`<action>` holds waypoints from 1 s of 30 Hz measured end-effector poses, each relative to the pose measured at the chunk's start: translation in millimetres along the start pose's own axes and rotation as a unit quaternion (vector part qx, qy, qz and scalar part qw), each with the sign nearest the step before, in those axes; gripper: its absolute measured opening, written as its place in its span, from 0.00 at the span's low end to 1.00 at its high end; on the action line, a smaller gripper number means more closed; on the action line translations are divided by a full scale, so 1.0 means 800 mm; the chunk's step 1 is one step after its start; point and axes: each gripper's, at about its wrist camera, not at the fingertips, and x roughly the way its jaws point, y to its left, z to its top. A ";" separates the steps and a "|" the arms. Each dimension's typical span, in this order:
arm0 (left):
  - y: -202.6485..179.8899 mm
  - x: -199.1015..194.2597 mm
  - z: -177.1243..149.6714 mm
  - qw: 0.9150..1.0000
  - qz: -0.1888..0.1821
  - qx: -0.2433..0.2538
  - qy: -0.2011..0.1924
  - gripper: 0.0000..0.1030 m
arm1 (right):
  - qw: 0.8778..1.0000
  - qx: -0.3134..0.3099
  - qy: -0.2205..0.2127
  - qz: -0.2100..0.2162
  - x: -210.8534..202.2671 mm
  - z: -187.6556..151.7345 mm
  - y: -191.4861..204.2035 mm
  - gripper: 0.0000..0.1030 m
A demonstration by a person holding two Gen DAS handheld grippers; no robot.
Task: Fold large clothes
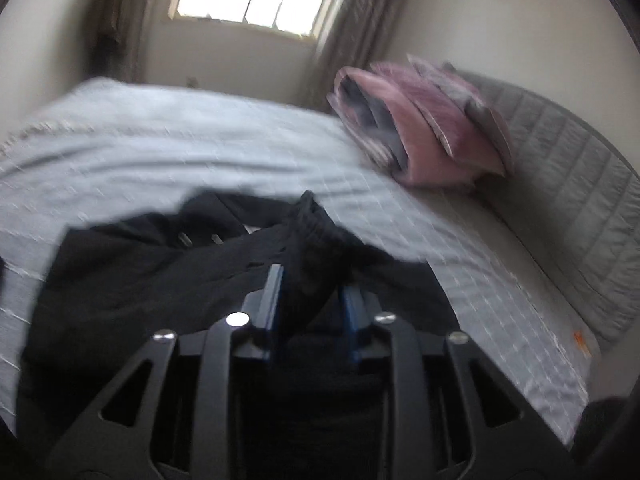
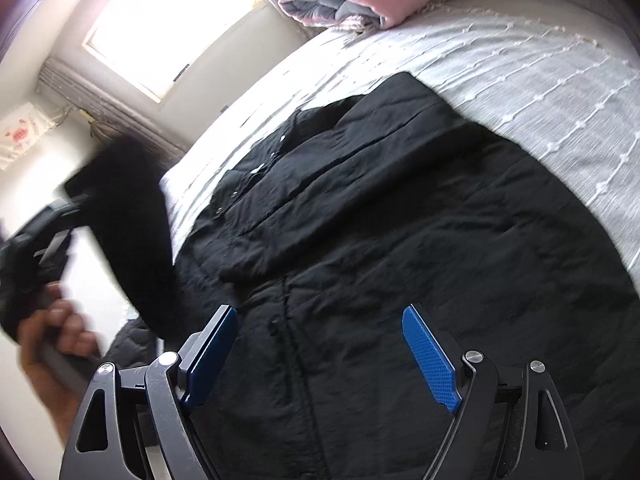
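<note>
Left wrist view: the left claw (image 1: 310, 292) is clamped on a bunched fold of a black jacket (image 1: 132, 276), most likely a sleeve or cuff, with cloth pinched between its 2 blue pads and rising past their tips. The rest of the jacket spreads to the left and below the claw on a bed covered by a pale grey bedspread (image 1: 168, 144). Folded pink bedding (image 1: 424, 128) sits near the headboard, well apart from the jacket. Right wrist view: the right claw (image 2: 320, 344) is spread wide and grips nothing, hovering over the jacket body (image 2: 400, 240), which lies mostly flat with its long axis running away from the claw toward the window. At the left edge, the person's left hand (image 2: 52, 344) holds the other claw, and the lifted black sleeve (image 2: 128, 216) hangs from it beyond the bed's edge. The sleeve lies left of the jacket body, so the fold probably means carrying it rightward across the torso. The left claw already has it; the right claw is nearer the body and could pin it.
</note>
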 end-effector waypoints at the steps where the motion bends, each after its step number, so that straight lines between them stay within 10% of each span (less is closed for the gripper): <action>1: 0.001 0.021 -0.015 1.000 -0.005 -0.004 0.027 0.34 | 1.000 0.001 0.001 0.000 0.001 0.001 0.000 0.83; 10: 0.035 0.012 -0.058 0.994 0.072 -0.008 0.079 0.46 | 0.999 0.028 0.015 0.015 0.006 0.005 -0.019 0.83; 15: 0.057 -0.053 -0.086 0.987 0.141 0.030 0.072 0.71 | 0.999 0.010 0.028 0.012 0.016 0.001 -0.011 0.83; 30: 0.251 -0.244 -0.213 0.953 0.258 -0.063 0.148 0.69 | 0.999 0.036 0.029 -0.029 0.010 0.018 -0.062 0.83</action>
